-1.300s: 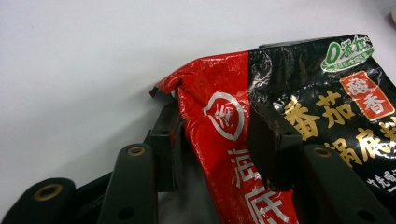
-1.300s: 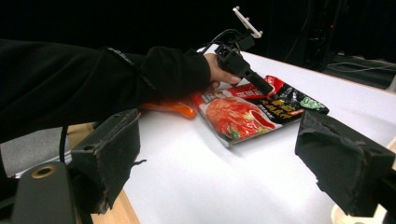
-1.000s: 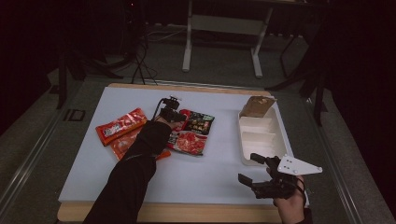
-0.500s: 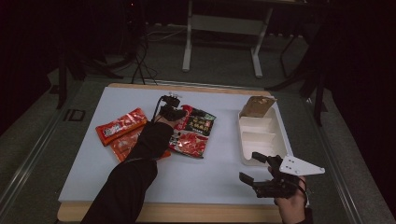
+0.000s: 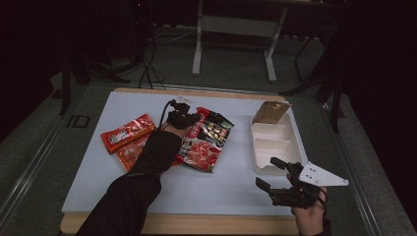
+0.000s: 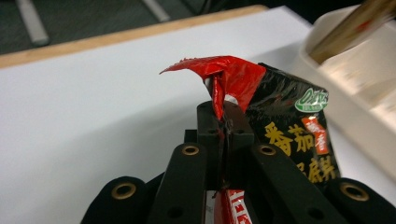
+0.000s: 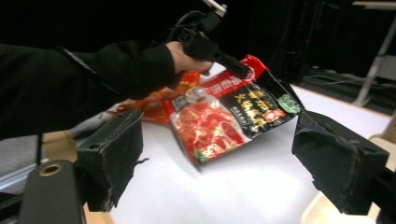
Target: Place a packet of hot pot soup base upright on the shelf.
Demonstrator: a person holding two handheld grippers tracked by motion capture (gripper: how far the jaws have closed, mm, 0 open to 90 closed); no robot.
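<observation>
A red and black food packet [image 5: 204,142] with yellow lettering hangs tilted over the middle of the white table, its lower end near the surface. My left gripper [image 5: 192,119] is shut on its red top corner; in the left gripper view the jaws [image 6: 224,109] pinch the crumpled foil of the packet [image 6: 289,126]. The right gripper view shows the packet [image 7: 229,121] held up by the left gripper [image 7: 233,65]. My right gripper [image 5: 268,172] stands open at the table's front right, its pads [image 7: 112,154] wide apart around nothing.
Two orange packets [image 5: 128,132] lie left of the sleeved left arm. A white compartment tray [image 5: 257,147] sits at the right with a brown packet [image 5: 270,112] leaning at its far end. The wooden table edge [image 5: 196,223] runs along the front.
The left gripper has risen with the packet's top corner in it, so the packet now hangs tilted instead of lying flat. The right gripper has stayed put.
</observation>
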